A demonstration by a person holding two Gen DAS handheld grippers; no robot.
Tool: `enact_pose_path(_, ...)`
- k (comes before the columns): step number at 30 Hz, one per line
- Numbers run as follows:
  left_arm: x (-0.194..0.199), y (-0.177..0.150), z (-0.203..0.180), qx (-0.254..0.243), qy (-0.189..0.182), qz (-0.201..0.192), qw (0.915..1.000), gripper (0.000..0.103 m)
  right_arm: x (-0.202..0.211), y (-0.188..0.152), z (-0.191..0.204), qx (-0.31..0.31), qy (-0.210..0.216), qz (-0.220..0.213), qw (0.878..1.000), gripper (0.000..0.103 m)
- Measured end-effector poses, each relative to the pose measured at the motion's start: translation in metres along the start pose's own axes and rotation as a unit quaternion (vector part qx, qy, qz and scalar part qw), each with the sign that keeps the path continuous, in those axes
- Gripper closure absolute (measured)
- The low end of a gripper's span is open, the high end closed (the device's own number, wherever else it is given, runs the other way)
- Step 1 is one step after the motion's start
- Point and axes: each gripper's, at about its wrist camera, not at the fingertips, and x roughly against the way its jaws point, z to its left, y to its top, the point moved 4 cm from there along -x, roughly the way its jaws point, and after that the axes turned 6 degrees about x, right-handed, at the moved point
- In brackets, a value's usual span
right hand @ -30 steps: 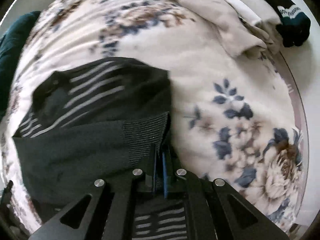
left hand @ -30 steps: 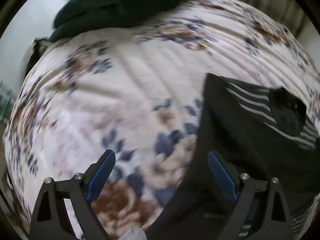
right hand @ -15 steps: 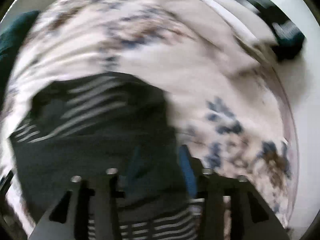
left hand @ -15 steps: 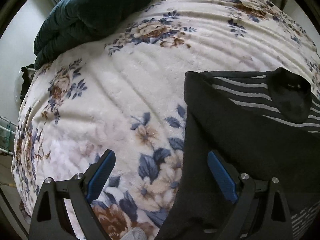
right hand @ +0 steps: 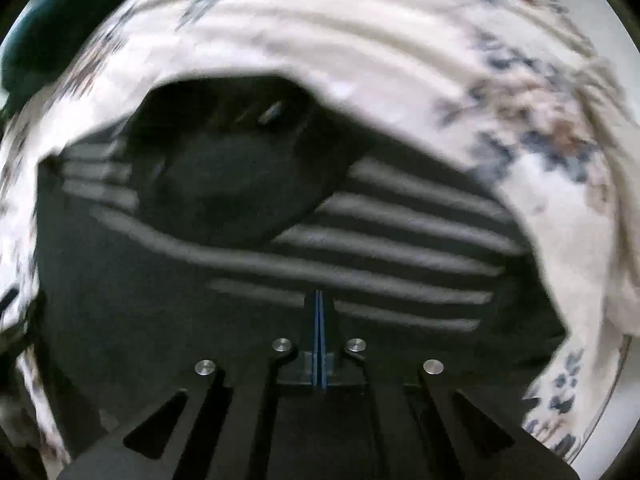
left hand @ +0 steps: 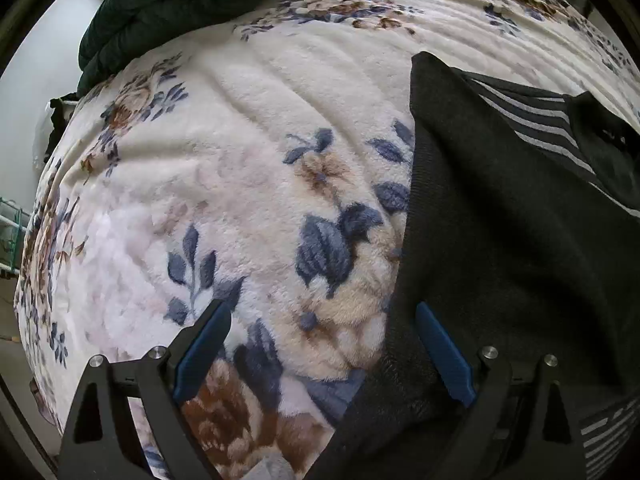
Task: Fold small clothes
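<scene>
A bed covered by a cream fleece blanket (left hand: 248, 152) with blue and brown flowers fills both views, and a dark green quilt (left hand: 160, 12) lies bunched at its far edge. The dark garment (left hand: 500, 240) with grey stripes lies on the blanket, at the right side of the left wrist view, already partly doubled over itself.

The left tool (left hand: 324, 344) stands wide open with nothing between the pads; its right pad is over the garment's left edge and its left pad over bare blanket. The right tool (right hand: 319, 320) has just closed fully above the striped part. I see no cloth between its pads, though the view is blurred.

The risks, as I judge them:
- The left tool may pinch the deep fleece together with the garment's edge, and then the blanket would lift too.
- It may catch only one layer, so the fold opens.
- The right tool, if empty, may drag the stripes and wrinkle them.
</scene>
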Motion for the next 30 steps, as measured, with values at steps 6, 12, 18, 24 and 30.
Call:
enact_pose_path(6, 0.005, 0.005, 0.003, -0.012, -0.004, -0.004, 0.9999, 0.009, 0.001, 0.008, -0.013, -0.043, 0.108, 0.034, 0.993, 0.080)
enact_pose_path(12, 0.003, 0.003, 0.003, -0.016, -0.002, -0.005, 0.9999, 0.009, -0.016, 0.007, 0.037, 0.049, 0.130, 0.076, 0.987, 0.048)
enact_pose_path(18, 0.002, 0.002, 0.005, -0.008, -0.007, -0.005, 0.9999, 0.009, -0.012, 0.015, 0.044, 0.068, 0.067, 0.028, 0.995, 0.101)
enact_pose_path(24, 0.001, 0.002, 0.007, -0.005, -0.014, -0.003, 0.9999, 0.009, -0.014, 0.019, 0.030, 0.035, 0.048, 0.030, 0.998, 0.102)
enact_pose_path(30, 0.019, 0.011, 0.011, -0.018, -0.012, -0.020, 0.9996, 0.009, 0.000, 0.017, -0.003, -0.061, 0.086, 0.047, 0.993, 0.075)
